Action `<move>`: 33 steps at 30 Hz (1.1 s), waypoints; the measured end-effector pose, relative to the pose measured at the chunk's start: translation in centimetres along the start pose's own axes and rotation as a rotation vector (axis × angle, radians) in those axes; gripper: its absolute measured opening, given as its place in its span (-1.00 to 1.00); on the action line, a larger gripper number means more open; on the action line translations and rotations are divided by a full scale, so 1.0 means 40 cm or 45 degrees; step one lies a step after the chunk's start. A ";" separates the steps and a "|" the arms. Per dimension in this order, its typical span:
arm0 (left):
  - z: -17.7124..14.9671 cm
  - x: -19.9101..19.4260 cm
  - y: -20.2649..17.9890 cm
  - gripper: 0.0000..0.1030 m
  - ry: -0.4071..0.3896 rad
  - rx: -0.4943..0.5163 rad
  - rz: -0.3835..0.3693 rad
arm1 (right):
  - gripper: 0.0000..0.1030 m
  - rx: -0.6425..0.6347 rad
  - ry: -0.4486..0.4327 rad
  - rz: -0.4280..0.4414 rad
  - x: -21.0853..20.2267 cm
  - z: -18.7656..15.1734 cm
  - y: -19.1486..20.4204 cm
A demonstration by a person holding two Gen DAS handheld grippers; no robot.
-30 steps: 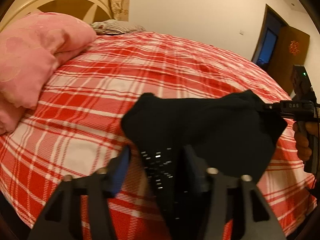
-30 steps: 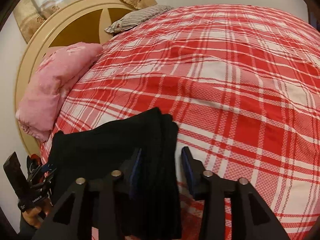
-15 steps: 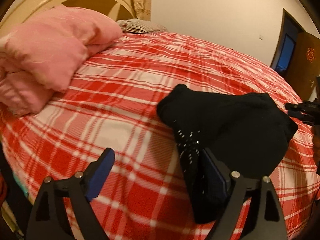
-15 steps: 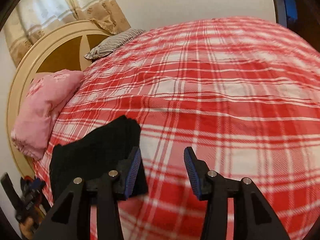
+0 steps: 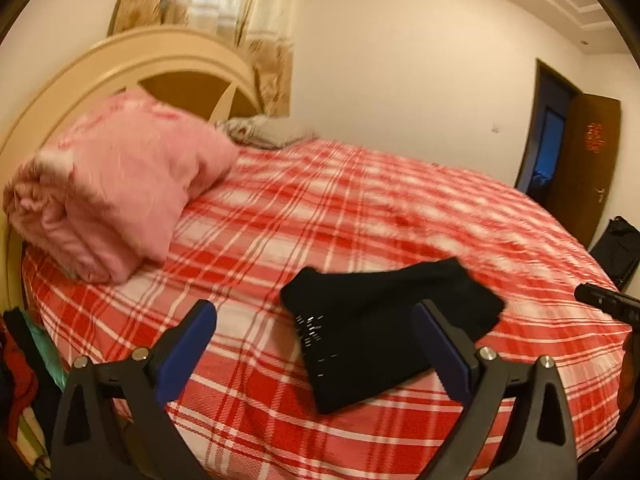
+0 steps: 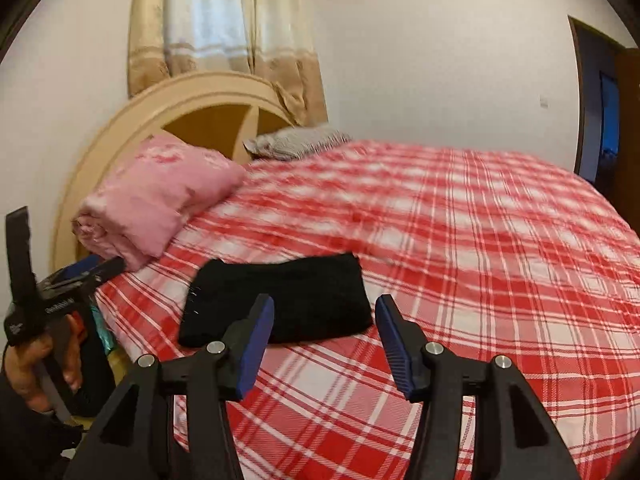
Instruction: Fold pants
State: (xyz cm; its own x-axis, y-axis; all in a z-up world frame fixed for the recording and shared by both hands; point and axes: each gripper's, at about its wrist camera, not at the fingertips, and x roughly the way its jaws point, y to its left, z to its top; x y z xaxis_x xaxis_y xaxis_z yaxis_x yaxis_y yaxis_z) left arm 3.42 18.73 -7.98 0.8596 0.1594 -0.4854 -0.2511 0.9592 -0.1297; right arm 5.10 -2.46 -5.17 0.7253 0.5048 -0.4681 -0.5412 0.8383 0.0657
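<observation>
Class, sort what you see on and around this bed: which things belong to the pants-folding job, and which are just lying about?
Job:
- black pants, folded on the bed
- left hand-held gripper
- right hand-held gripper

Lying about:
- pink quilt
- grey pillow
- black bag

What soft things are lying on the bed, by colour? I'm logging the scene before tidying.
Black: 1, the folded pants
Pink: 1, the folded quilt
Grey striped: 1, the pillow by the headboard
Total: 3, all on the red plaid bedspread.
</observation>
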 end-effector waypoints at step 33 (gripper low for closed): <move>0.007 -0.079 -0.073 1.00 -0.083 0.099 -0.050 | 0.10 -0.033 -0.027 0.042 -0.028 -0.010 0.018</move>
State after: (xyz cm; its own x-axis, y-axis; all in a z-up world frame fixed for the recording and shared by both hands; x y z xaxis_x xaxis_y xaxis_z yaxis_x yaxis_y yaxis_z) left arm 1.58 15.49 -5.82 0.8957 0.1339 -0.4240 -0.1836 0.9799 -0.0784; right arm 3.72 -2.50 -4.97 0.7155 0.5365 -0.4475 -0.5757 0.8156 0.0574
